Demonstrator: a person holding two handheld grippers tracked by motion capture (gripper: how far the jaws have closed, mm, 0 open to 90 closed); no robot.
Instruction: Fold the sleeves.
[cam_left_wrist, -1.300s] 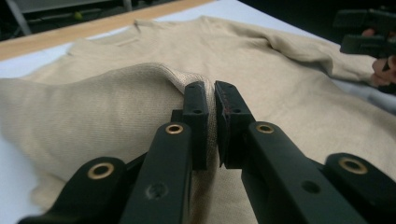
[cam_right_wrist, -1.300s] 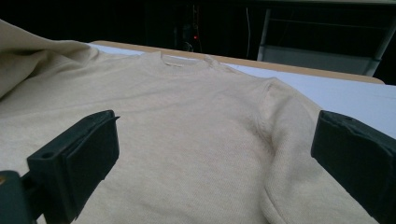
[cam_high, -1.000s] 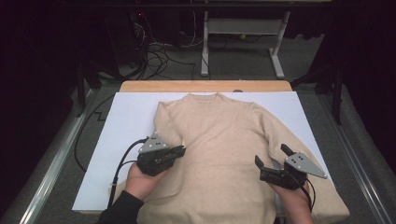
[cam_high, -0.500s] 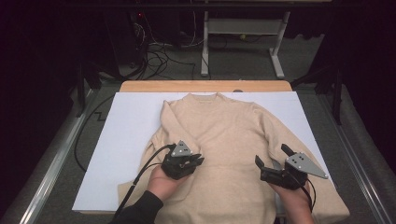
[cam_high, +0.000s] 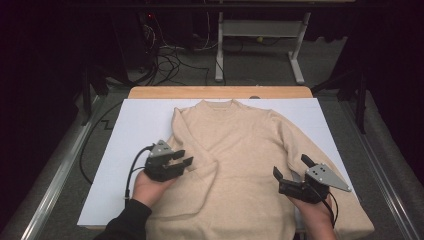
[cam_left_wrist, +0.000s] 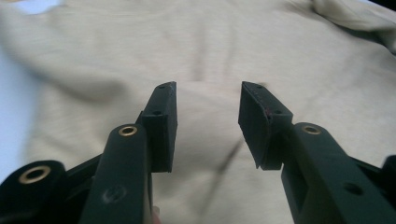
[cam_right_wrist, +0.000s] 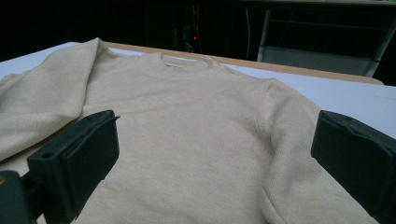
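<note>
1. A cream knit sweater (cam_high: 240, 165) lies flat, front up, on the white sheet (cam_high: 135, 125) that covers the bench (cam_high: 220, 92). Its collar points away from the person and its hem comes toward them, so the body's long axis runs from near to far.

2. The sweater's left sleeve (cam_high: 192, 150) is folded in across the chest. It runs on a slant from the far shoulder down to a cuff near the middle of the body.

3. The left gripper (cam_high: 181, 161) sits at the sweater's left edge, just beside that folded sleeve, pointing across toward the middle. Its jaws have just been opening and now stand partly apart. In the left gripper view, cloth lies beyond the left gripper (cam_left_wrist: 208, 123) and nothing is caught between the pads.

4. The right gripper (cam_high: 292, 169) hangs over the lower right of the sweater, by the right sleeve (cam_high: 320, 160). That sleeve is laid out straight, down the right side toward the near corner. In the right gripper view the jaws of the right gripper (cam_right_wrist: 215, 154) stand wide apart and hold nothing.

5. The relation that matters, as I judge it: one sleeve is folded in and the right one is not. The right sleeve lies just beside and ahead of the right gripper, well apart from the left. The right hand is thus the nearer one for taking it and carrying it across the body's long axis.
</note>
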